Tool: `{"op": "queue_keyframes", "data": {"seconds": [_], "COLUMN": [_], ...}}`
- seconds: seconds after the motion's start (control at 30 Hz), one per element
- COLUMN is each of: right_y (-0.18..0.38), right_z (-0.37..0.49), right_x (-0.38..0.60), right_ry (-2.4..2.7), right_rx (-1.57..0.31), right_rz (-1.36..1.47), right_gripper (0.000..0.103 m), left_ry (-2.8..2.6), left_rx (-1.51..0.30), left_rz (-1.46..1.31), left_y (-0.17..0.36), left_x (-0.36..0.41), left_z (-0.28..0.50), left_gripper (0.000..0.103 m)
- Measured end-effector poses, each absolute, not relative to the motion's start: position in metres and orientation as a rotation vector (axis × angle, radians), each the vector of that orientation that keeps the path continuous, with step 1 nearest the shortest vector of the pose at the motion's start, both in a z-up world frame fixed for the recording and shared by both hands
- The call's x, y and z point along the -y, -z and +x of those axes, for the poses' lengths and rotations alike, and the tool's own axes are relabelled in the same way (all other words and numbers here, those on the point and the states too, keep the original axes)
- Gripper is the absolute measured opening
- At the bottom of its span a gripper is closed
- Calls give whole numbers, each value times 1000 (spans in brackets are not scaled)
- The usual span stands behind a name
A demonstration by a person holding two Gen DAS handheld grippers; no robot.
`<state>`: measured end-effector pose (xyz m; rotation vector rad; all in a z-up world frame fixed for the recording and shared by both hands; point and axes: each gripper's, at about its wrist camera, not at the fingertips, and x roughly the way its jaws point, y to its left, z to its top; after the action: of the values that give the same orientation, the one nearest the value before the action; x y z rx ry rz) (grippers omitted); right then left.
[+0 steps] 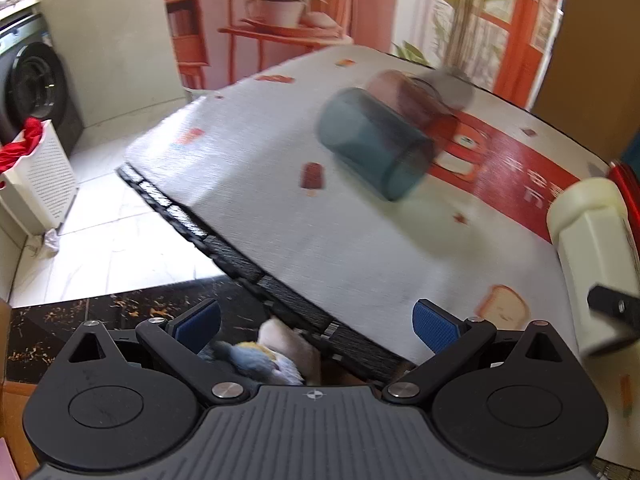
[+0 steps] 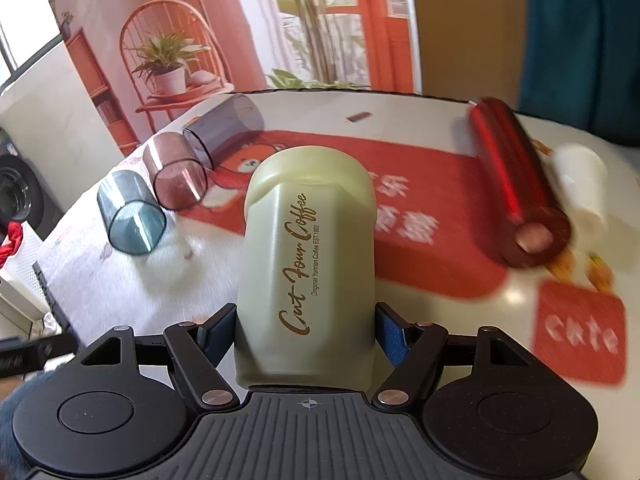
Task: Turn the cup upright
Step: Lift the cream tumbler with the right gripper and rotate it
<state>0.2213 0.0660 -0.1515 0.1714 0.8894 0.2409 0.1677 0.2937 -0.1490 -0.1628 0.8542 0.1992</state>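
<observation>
My right gripper (image 2: 306, 330) is shut on a pale green coffee cup (image 2: 308, 256) with gold lettering, held lengthwise between the blue pads above the table. The same cup shows at the right edge of the left wrist view (image 1: 592, 256). My left gripper (image 1: 316, 326) is open and empty at the table's near edge. A blue glass (image 1: 376, 144) lies on its side ahead of it; it also shows in the right wrist view (image 2: 132, 218).
A brown glass (image 2: 176, 174) and a grey glass (image 2: 224, 128) lie on their sides beside the blue one. A red tumbler (image 2: 516, 184) and a white cup (image 2: 580, 184) lie at the right. The tablecloth (image 1: 280, 208) edge falls to tiled floor; a laundry basket (image 1: 36, 180) stands left.
</observation>
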Motion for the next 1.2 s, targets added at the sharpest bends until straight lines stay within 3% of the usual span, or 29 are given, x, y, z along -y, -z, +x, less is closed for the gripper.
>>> {"op": "queue_keyframes", "data": {"seconds": [0.53,1.07,1.2], "right_y": [152,129,125], "right_z": [158,164,176], "right_x": [-19,3,11], "right_ry": [-240,-308,-331], "right_rx": [-970,-956,-962], "right_rz": [237,153,137], "right_gripper": [68,69,70], "left_ry": [-33,154,218], "left_rx": [-926,-941,-959], "left_rz": [-136,-182,-199], "left_y": [139,116,117], "left_x": [-225,-168,-150], "left_z": [184,214,225], "left_gripper": [103,102,98]}}
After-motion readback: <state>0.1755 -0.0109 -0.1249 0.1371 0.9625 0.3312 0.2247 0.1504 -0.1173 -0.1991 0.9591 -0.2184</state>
